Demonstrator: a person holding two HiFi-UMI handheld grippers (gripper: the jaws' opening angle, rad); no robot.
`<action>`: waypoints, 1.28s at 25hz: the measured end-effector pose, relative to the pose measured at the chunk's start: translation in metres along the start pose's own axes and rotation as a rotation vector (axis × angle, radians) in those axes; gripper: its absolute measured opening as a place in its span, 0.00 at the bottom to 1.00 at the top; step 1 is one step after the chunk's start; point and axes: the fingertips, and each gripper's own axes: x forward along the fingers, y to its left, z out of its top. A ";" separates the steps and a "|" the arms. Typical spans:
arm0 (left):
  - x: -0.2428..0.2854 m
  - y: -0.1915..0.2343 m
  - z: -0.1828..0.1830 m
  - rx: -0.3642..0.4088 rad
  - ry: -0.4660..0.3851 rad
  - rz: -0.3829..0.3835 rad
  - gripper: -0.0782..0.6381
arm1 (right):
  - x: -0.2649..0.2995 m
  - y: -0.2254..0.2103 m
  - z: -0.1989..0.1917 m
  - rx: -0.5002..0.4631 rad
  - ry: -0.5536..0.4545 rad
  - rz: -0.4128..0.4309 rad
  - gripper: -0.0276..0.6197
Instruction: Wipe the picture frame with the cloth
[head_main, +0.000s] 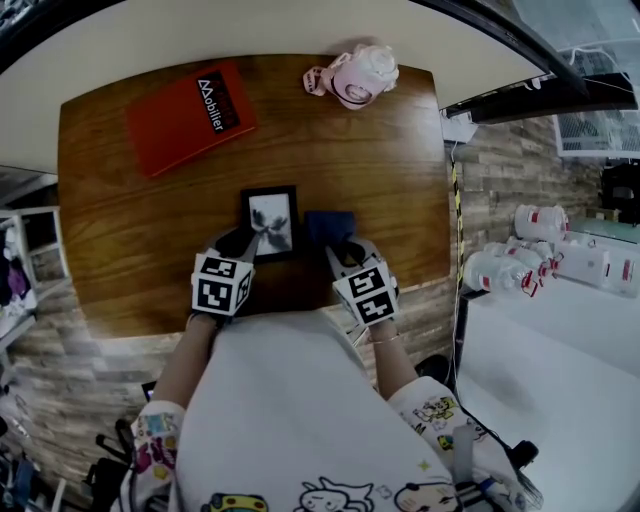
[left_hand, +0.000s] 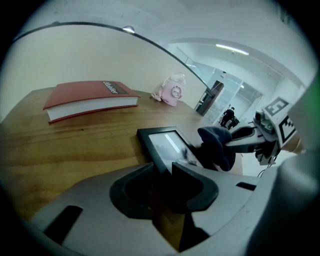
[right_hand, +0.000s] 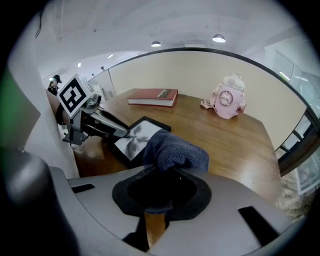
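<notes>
1. You are at the wiping step, or right at its edge. Your left claw (left_hand: 167, 167) is clamped on the near edge of the picture frame (head_main: 271, 220), with the frame's corner sitting between the jaws. It pins the frame near the middle of the tabletop (head_main: 130, 230).
2. Your right claw (right_hand: 161, 172) is closed on the cloth (right_hand: 175, 150), and a bunched wad bulges out beyond the jaws.
3. The wad sits at the frame's right side, and in the right gripper view it overlaps the near right corner. I cannot tell whether it presses on the pane or hovers just above it.
4. The next move, as I judge it, is to carry the wad onto the pane and sweep it across with light, even pressure. Hold firm with the left claw, since the frame would likely skate on this smooth wood. Turn back before the cloth reaches the left jaws.
5. The frame is a thin black rectangle with square corners. Its glossy pane throws back a strip of light over a pale grey print with a dark, leaf-like figure.
6. The cloth is dark blue, soft and napped, and should mould easily to the pane.
7. The tabletop is warm brown wood with clear grain, a satin finish and rounded corners.
8. A red book (head_main: 190, 115) lies flat at the far left, and a rounded pink toy (head_main: 358, 75) stands at the far edge. Both are well apart from the frame.
</notes>
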 end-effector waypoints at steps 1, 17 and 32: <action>-0.002 0.000 0.001 0.015 -0.006 0.006 0.26 | -0.002 0.000 0.004 -0.002 -0.011 -0.001 0.11; -0.080 -0.011 0.068 0.121 -0.260 0.081 0.25 | -0.058 -0.001 0.088 -0.067 -0.277 -0.048 0.11; -0.192 -0.019 0.126 0.184 -0.550 0.208 0.21 | -0.136 0.024 0.176 -0.091 -0.686 0.021 0.11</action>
